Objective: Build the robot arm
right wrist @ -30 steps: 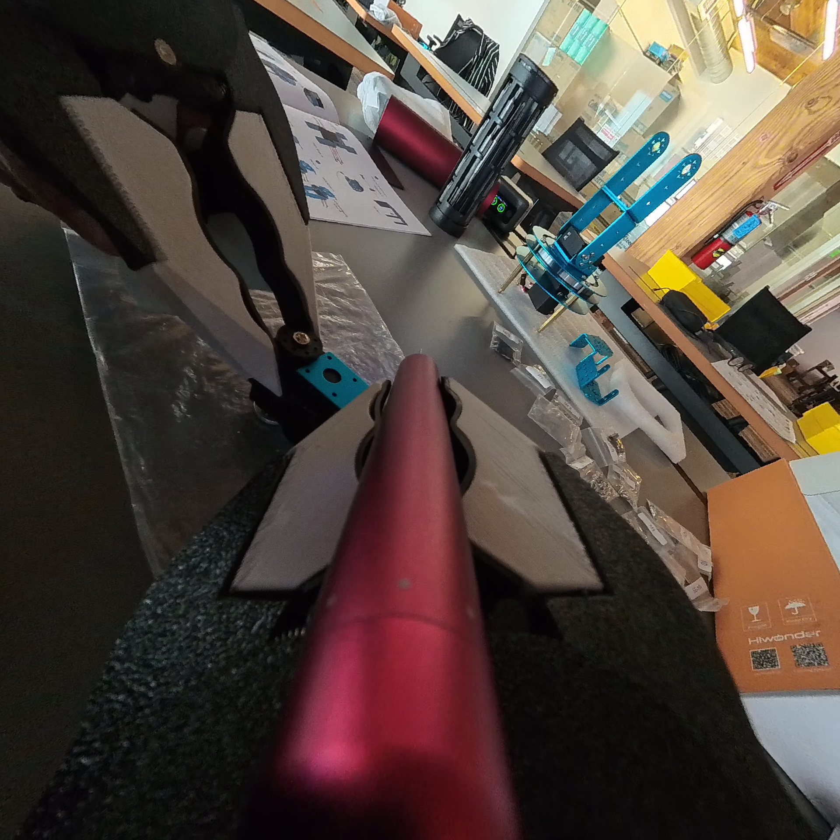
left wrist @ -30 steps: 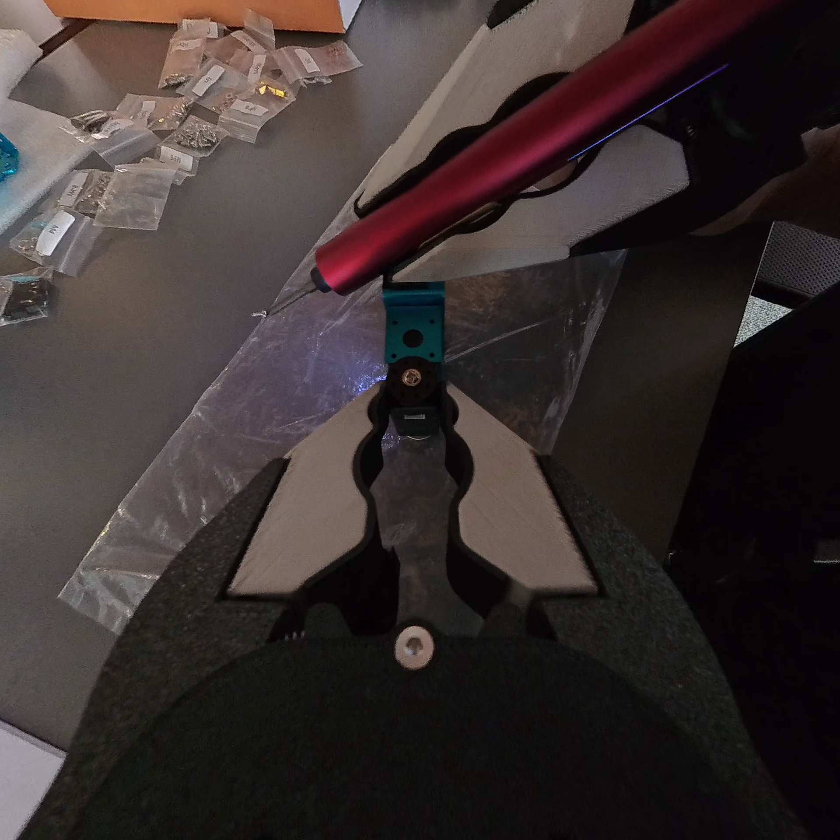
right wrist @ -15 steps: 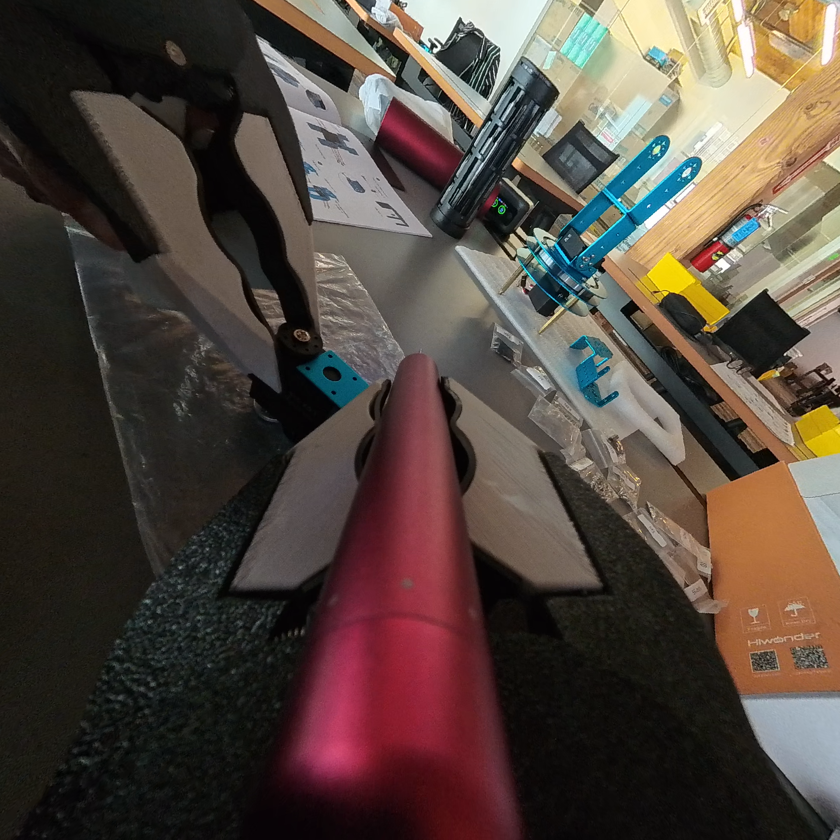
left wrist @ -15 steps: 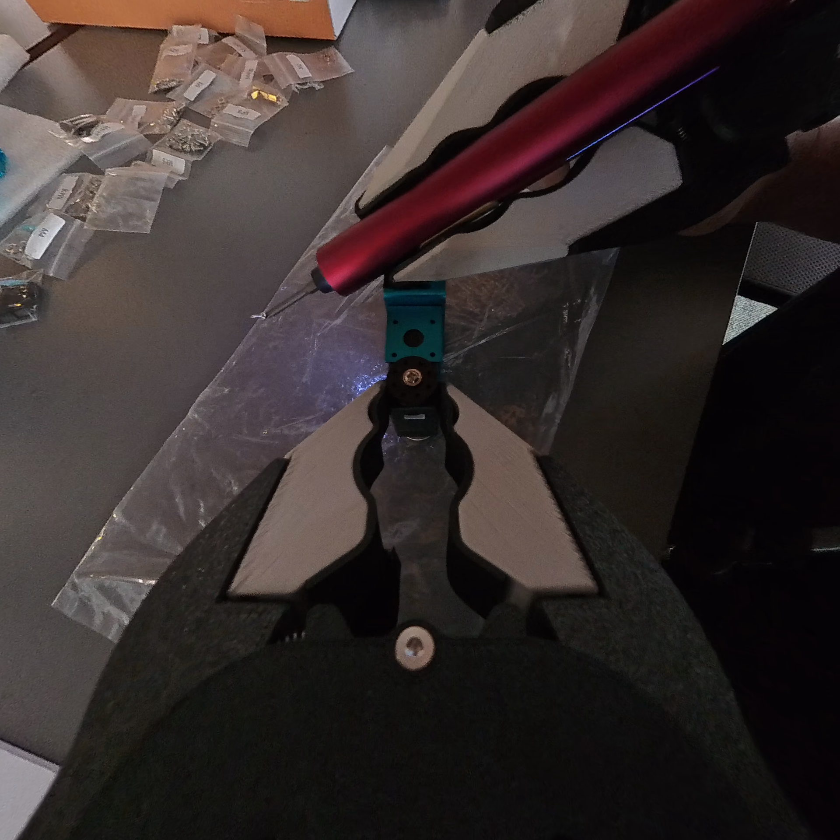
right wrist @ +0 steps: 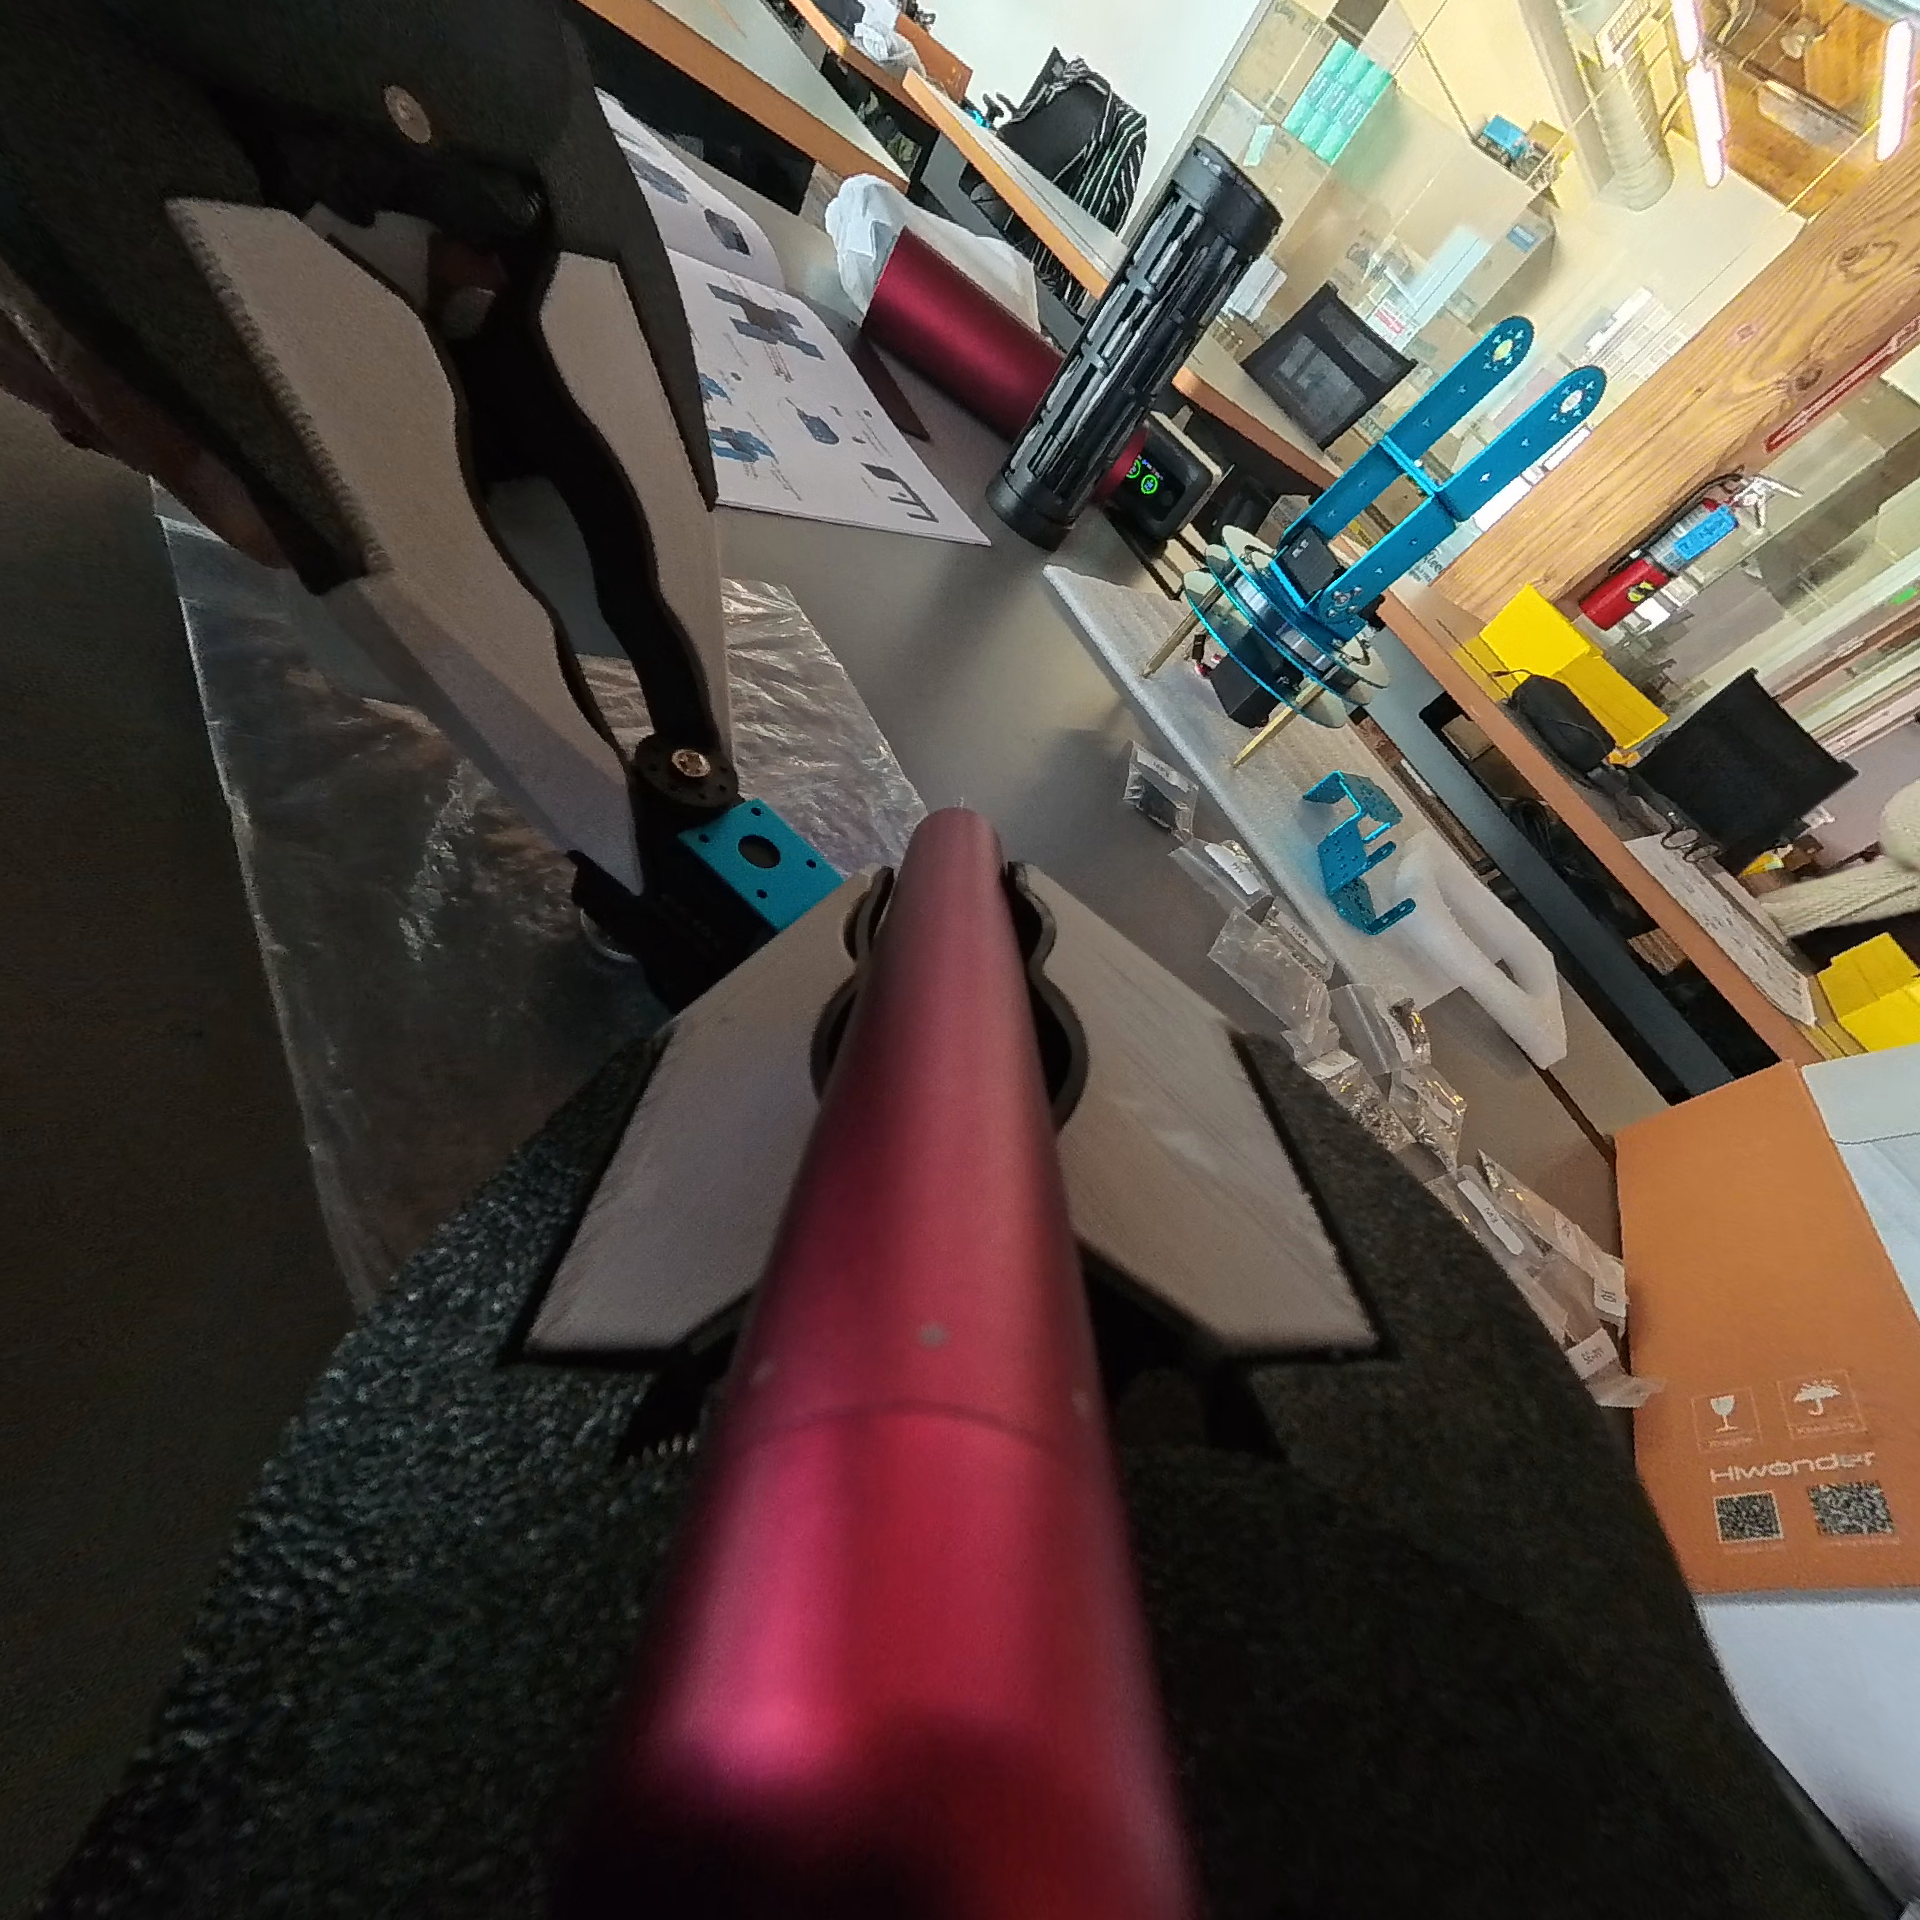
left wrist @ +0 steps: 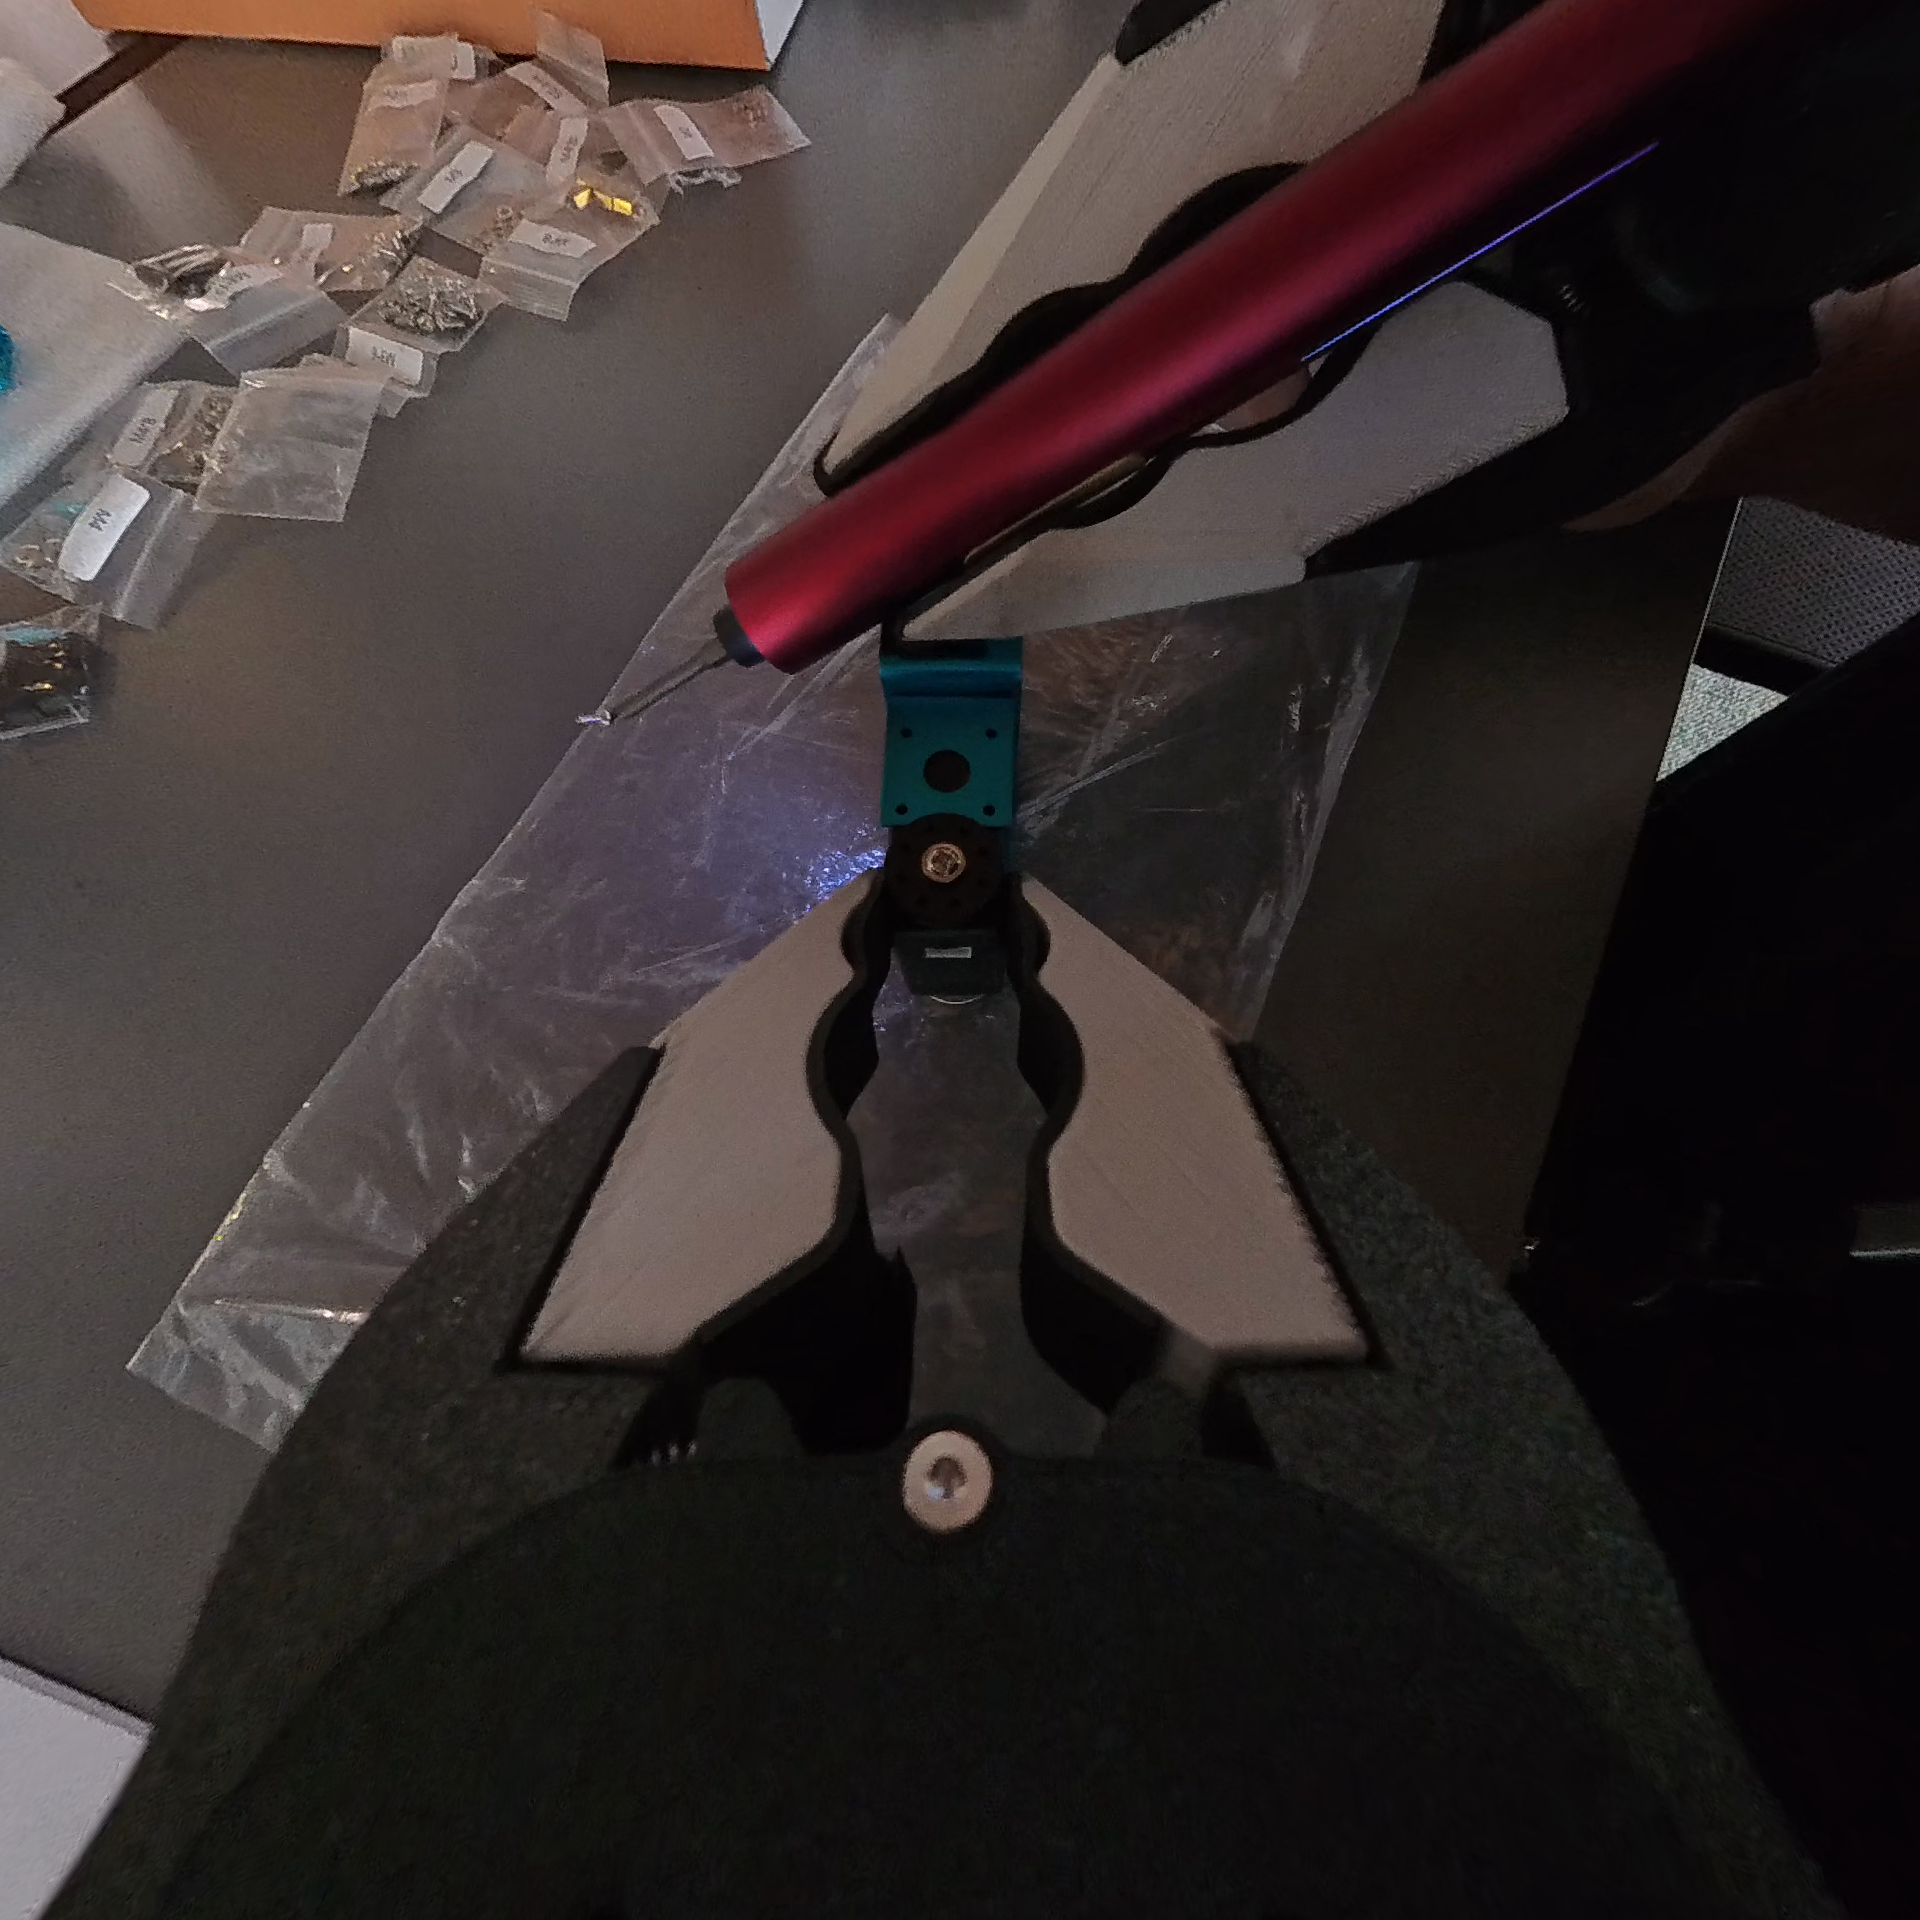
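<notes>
The left tool (left wrist: 943, 914) pinches the black servo (left wrist: 943, 883); the right tool (right wrist: 951, 883) clamps the red screwdriver (right wrist: 914, 1351), whose bit could slip off-target.

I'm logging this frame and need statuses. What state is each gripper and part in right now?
left gripper: shut on the black servo, upright on the plastic sheet.
black servo: clamped, teal bracket attached.
right gripper: shut on the red screwdriver.
red screwdriver: held, tilted down, tip off the bracket.
small parts bags: scattered, sealed.
</notes>
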